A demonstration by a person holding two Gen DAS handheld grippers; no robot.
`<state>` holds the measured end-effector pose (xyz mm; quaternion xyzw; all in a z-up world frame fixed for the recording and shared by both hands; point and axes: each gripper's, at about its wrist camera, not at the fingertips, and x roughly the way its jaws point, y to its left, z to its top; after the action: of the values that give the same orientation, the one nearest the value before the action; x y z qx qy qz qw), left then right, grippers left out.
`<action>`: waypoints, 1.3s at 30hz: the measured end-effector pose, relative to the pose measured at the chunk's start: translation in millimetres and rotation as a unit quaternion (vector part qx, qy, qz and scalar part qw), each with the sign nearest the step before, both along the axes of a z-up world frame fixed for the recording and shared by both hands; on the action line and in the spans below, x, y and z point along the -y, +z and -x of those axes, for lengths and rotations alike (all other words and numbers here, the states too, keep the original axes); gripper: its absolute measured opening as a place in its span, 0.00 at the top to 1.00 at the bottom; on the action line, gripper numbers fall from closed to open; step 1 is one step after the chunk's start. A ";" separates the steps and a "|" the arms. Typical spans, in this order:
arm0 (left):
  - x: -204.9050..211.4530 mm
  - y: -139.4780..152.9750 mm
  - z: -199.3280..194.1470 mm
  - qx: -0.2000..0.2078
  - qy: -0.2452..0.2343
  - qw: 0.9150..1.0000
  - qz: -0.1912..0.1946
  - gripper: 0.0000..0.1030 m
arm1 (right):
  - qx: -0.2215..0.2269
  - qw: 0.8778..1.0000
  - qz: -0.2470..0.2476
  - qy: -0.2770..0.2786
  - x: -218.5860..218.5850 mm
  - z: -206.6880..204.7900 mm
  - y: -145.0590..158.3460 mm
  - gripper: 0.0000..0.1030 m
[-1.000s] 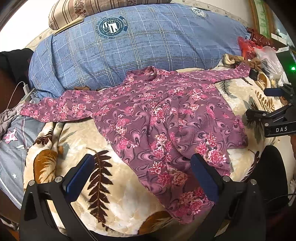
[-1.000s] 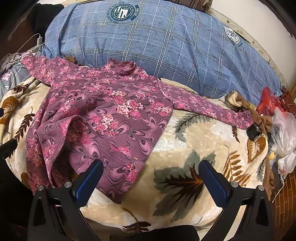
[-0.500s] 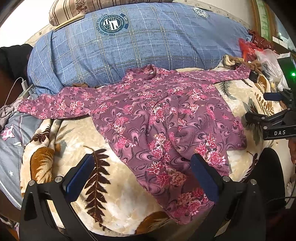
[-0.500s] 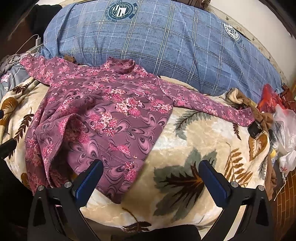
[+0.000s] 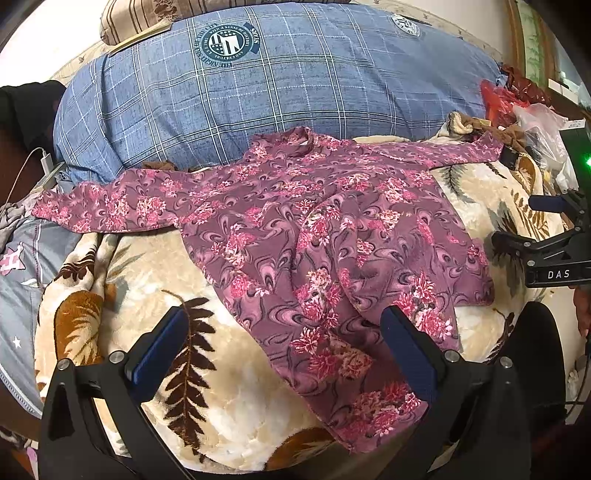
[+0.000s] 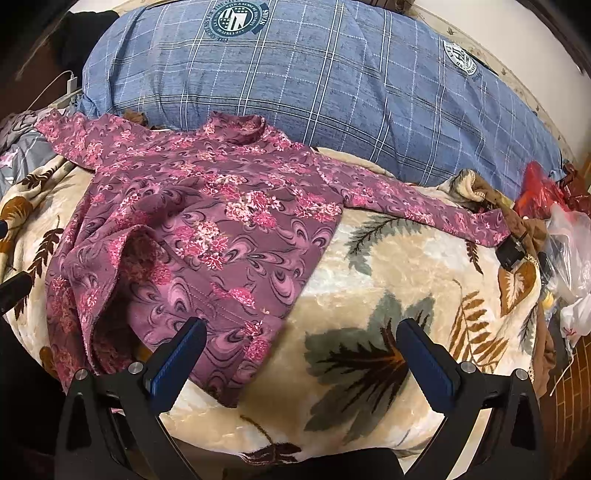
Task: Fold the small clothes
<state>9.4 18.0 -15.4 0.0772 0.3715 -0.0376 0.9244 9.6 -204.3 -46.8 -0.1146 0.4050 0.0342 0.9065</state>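
A purple long-sleeved top [image 5: 295, 229] with pink flowers lies spread on a beige leaf-print blanket [image 5: 140, 280], collar toward the pillow, both sleeves stretched outward. Its hem is rumpled and partly folded over. My left gripper [image 5: 284, 347] hovers open above the hem's near corner, nothing between its blue pads. In the right wrist view the same top [image 6: 221, 229] fills the left half. My right gripper [image 6: 301, 354] stands open over the hem's right corner and the bare blanket [image 6: 388, 266]. The right gripper [image 5: 546, 236] also shows at the left view's right edge.
A big blue checked pillow [image 5: 280, 88] lies behind the top, with a striped cushion [image 5: 155, 14] above it. Plastic bags and red clutter [image 6: 554, 206] sit at the right edge. A grey cloth [image 5: 18, 258] and a white charger cable [image 5: 40, 162] lie at the left.
Both views have shifted slightly: the top sits a little lower and more to the right in the frames. The garment itself has not moved, and both grippers remain open.
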 end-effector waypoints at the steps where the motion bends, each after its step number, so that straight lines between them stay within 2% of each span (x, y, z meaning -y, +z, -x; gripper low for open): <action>1: 0.0 0.4 -1.1 0.000 0.001 1.000 0.000 0.00 | -0.001 1.000 -0.001 -0.002 0.8 -0.3 -0.9 0.00; 16: -3.5 -0.8 -16.7 -0.013 0.007 1.000 0.024 0.00 | 0.007 1.000 -0.014 -0.026 11.8 -0.7 0.7 0.00; 39: -7.9 -12.0 -25.8 -0.044 0.024 0.998 0.029 0.00 | 0.003 0.999 -0.034 -0.024 11.2 -2.8 -3.3 0.00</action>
<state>35.2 25.9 -27.4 0.0397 0.4119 -0.0300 0.9099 12.4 -215.5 -50.1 -0.0739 0.4035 0.0262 0.9116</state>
